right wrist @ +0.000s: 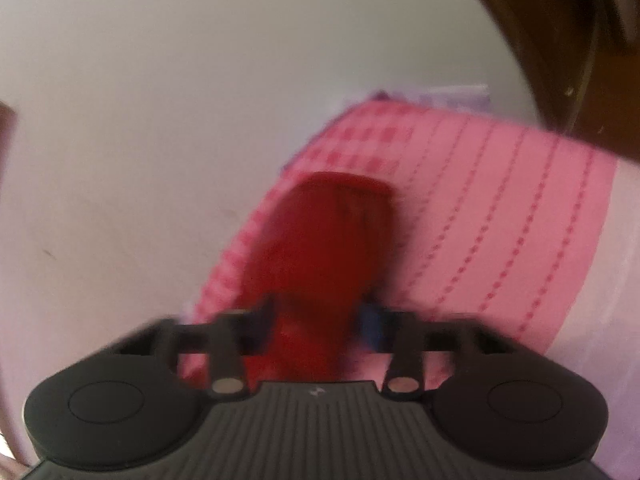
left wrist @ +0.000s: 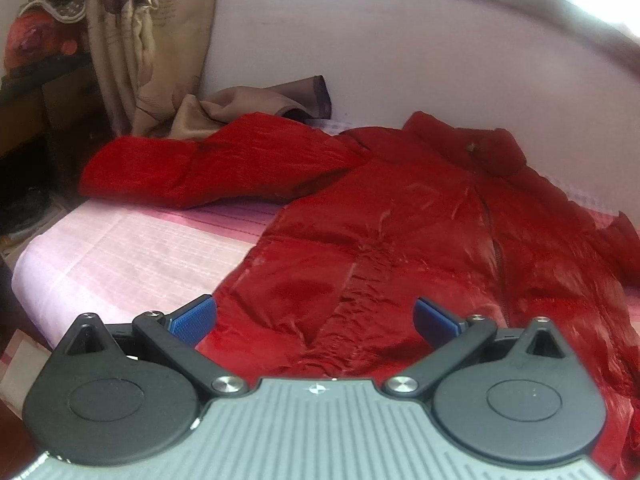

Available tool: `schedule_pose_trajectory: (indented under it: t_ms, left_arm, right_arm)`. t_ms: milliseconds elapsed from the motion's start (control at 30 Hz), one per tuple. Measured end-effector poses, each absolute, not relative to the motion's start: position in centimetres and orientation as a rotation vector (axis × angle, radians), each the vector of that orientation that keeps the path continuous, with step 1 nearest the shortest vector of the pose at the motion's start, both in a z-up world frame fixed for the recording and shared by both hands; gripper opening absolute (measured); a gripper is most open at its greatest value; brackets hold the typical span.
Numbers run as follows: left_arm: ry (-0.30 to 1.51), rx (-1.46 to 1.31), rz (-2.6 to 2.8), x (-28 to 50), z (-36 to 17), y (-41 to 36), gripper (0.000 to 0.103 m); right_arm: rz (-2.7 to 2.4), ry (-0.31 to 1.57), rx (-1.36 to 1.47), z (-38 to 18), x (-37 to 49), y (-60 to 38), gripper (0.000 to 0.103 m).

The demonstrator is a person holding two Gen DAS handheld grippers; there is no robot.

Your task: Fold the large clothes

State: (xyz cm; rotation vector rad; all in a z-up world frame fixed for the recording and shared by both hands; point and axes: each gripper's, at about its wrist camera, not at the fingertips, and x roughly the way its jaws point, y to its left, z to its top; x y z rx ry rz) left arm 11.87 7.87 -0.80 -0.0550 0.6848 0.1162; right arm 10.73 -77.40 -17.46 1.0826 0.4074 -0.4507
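right tongs (right wrist: 316,320) pinch puffy red sleeve (right wrist: 332,240)

Bare pink striped bedsheet (left wrist: 120,256) left of the red jacket (left wrist: 420,240), open to reach, wall (left wrist: 400,60) close behind the collar, patterned curtain (left wrist: 136,40) and tan cloth (left wrist: 240,108) crowding the far-left sleeve.

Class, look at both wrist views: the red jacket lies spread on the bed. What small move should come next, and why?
Probably carry the sleeve, which the right gripper seems to clamp, across onto the red jacket front. The other sleeve lies spread out, and the left gripper is open above the hem.
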Motion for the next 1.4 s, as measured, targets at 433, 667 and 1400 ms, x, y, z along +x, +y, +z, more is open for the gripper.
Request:
schedule_pose_trajectory:
  t_ms: [433,667,1400]
  left_arm:
    - [0.680,-0.111,0.124,10.6,-0.5,10.0,0.103]
    - [0.667,-0.158,0.107,9.2,-0.5,11.6,0.103]
    - [0.703,-0.195,0.060,8.9,-3.8,15.8,0.103]
  right_arm:
    - [-0.164,0.216,0.909,-6.8,11.6,-68.8,0.007]
    - [0.090,0.216,0.827,-1.1,15.3,-56.3,0.007]
    - [0.237,0.585,0.549,-11.9,24.9,-28.0,0.007]
